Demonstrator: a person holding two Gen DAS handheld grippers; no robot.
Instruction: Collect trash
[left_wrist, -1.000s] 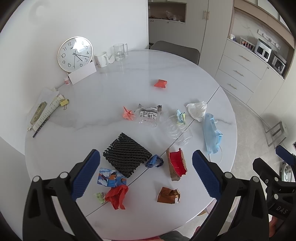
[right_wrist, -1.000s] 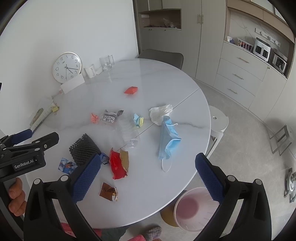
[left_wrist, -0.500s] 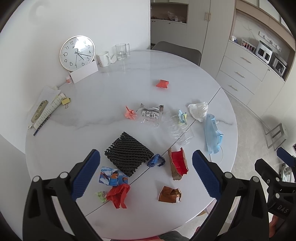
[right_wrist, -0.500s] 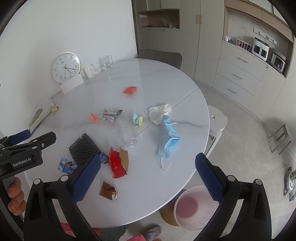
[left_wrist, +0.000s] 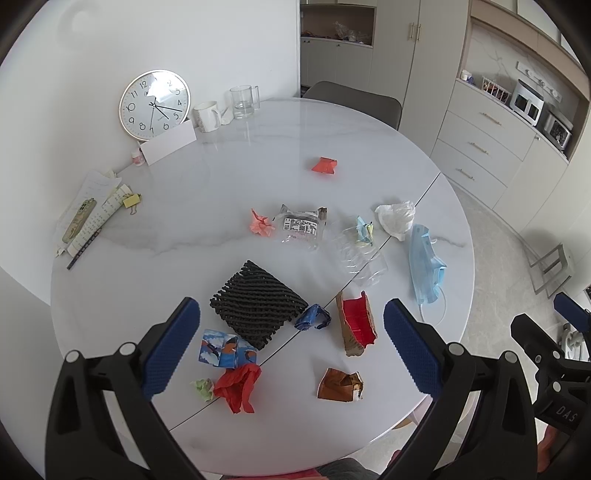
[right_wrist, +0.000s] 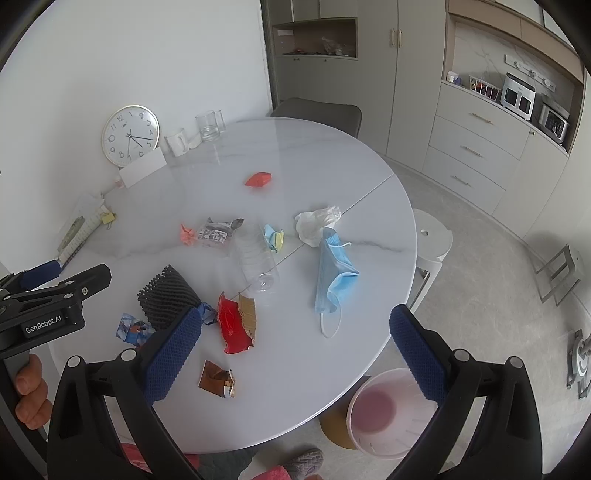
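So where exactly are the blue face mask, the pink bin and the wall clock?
Face mask (right_wrist: 334, 271), right wrist view, on the middle of its pleated blue panel.
Pink bin (right_wrist: 397, 435), right wrist view, on its inner wall, on the floor by the table.
Clock (left_wrist: 154, 105), left wrist view, at the hub of its hands.

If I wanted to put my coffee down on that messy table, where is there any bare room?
Bare marble lies between the red wrapper and the glass mug, and along the near edge right of the brown wrapper. The middle is crowded, from the black foam net to the face mask.
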